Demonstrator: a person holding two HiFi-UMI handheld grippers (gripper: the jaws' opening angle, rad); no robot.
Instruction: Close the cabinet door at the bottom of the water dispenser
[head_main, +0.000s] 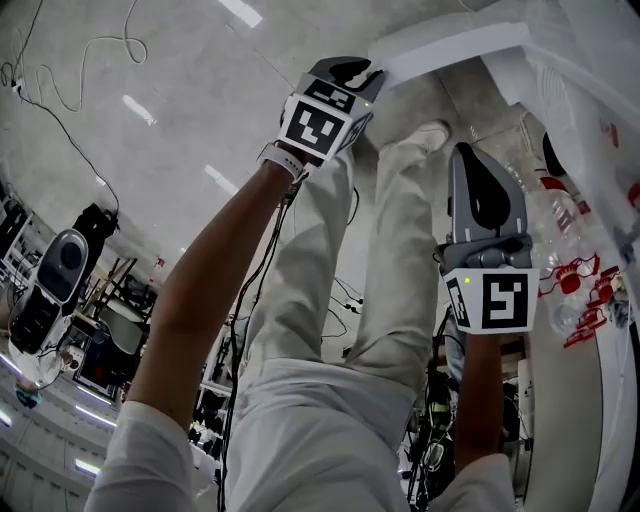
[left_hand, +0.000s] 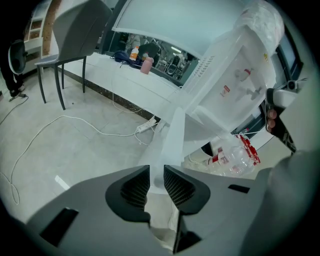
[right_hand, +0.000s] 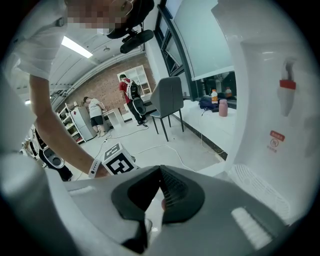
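The white water dispenser (left_hand: 235, 85) stands at the right, and its bottom cabinet door (left_hand: 172, 130) swings out edge-on toward me. My left gripper (left_hand: 156, 182) is shut on that door's edge, which runs between the ribbed pads. In the head view the left gripper (head_main: 365, 72) touches the door (head_main: 450, 45) at the top. My right gripper (head_main: 472, 160) hangs lower right, apart from the door. In its own view the right gripper (right_hand: 161, 172) is shut on nothing, beside the dispenser (right_hand: 270, 115) with its red tap (right_hand: 287, 85).
Clear bottles with red labels (left_hand: 232, 155) lie in the open cabinet. A white cable and power strip (left_hand: 145, 127) lie on the floor, and a grey chair (left_hand: 75, 30) stands at the left. My legs (head_main: 330, 280) fill the middle of the head view. People stand far back by shelves (right_hand: 95, 112).
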